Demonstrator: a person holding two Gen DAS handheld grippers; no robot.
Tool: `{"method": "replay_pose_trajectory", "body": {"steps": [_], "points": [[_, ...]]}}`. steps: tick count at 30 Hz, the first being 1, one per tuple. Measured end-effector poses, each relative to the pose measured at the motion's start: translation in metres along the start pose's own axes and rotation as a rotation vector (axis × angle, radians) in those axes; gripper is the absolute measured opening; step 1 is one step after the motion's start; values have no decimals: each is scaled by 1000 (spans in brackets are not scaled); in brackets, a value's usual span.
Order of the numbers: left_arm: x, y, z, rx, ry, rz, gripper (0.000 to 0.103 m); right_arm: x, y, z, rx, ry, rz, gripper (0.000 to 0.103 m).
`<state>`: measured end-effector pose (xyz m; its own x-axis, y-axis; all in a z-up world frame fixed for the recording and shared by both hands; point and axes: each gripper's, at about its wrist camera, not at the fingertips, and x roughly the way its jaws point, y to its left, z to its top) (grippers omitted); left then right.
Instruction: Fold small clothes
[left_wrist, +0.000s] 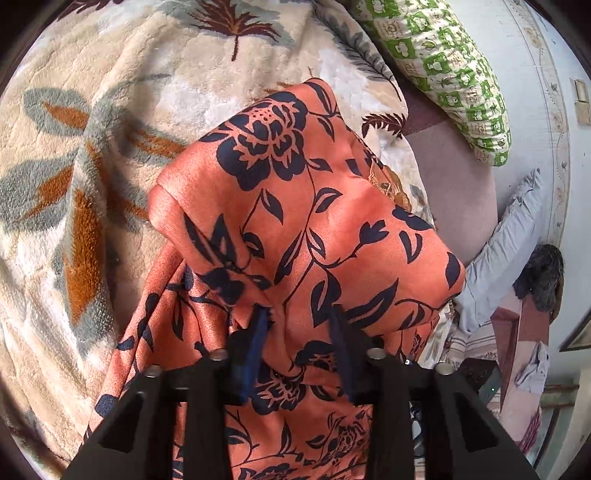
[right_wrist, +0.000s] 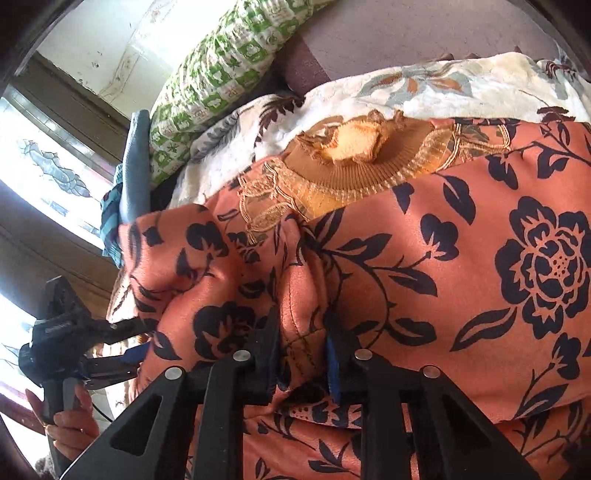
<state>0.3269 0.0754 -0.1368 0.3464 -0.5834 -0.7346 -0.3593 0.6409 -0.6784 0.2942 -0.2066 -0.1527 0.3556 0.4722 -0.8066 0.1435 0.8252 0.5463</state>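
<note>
Orange flowered garment (left_wrist: 295, 206) bunched between left gripper (left_wrist: 301, 317) fingers, clamped on a fold. Right gripper (right_wrist: 301, 332) fingers likewise pinch its seamed edge. Garment drapes over the blanket (left_wrist: 92, 147).

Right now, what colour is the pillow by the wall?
Green and white checks on the pillow, clearest in the left wrist view.

Left gripper (left_wrist: 299, 314) and right gripper (right_wrist: 301, 321) apparently clamped, angled downward.
</note>
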Motion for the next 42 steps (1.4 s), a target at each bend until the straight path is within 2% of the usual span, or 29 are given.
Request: {"method": "replay_pose_trajectory", "body": {"steps": [5, 8, 12, 14, 16, 18, 20, 23, 24, 25, 26, 27, 29, 31, 32, 35, 37, 38, 39, 42], "points": [[-20, -29, -9, 62, -35, -56, 12, -81, -16, 13, 44, -204, 51, 18], [-17, -38, -15, 101, -38, -35, 13, -120, -53, 8, 91, -272, -17, 18], [1, -24, -19, 43, -3, -21, 14, -126, -116, -14, 207, -229, -142, 18], [8, -19, -18, 12, 23, -14, 15, -118, -138, -26, 258, -174, -139, 22], [10, -22, -17, 13, 29, -21, 18, -115, -146, -34, 296, -160, -124, 24], [6, -27, -15, 35, 4, -18, 32, -119, -149, -36, 328, -194, -83, 29], [5, -32, -15, 47, -8, -24, 47, -122, -152, -30, 342, -217, -61, 42], [11, -35, -12, 46, -2, -31, 50, -113, -152, -16, 327, -200, -94, 44], [15, -33, -11, 53, 0, -9, 48, -107, -152, -12, 321, -186, -112, 43], [21, -35, -9, 59, -1, 20, 46, -101, -151, -7, 309, -166, -133, 38], [27, -37, -6, 62, 1, 49, 31, -97, -148, -2, 285, -148, -150, 28], [29, -39, -4, 64, 5, 47, 6, -98, -141, 5, 253, -144, -155, 8], [23, -42, -1, 58, -23, 2, 5, -119, -121, 20, 181, -230, -128, 8], [15, -44, 1, 71, -86, 20, 5, -142, -108, 31, 131, -321, -131, 8], [16, -42, 2, 67, -89, 24, 6, -145, -107, 38, 118, -333, -156, 8], [32, -31, 5, 29, -44, 56, 6, -127, -129, 46, 144, -283, -252, 8], [42, -22, 5, 14, -9, 80, 6, -102, -152, 42, 172, -198, -331, 10], [42, -18, 5, 6, 4, 62, 6, -92, -162, 38, 186, -158, -353, 12], [39, -17, 4, 8, 9, 46, 6, -87, -168, 33, 202, -142, -350, 12], [15, -21, 6, 57, -6, 13, 8, -103, -172, 26, 244, -194, -296, 17]]}}
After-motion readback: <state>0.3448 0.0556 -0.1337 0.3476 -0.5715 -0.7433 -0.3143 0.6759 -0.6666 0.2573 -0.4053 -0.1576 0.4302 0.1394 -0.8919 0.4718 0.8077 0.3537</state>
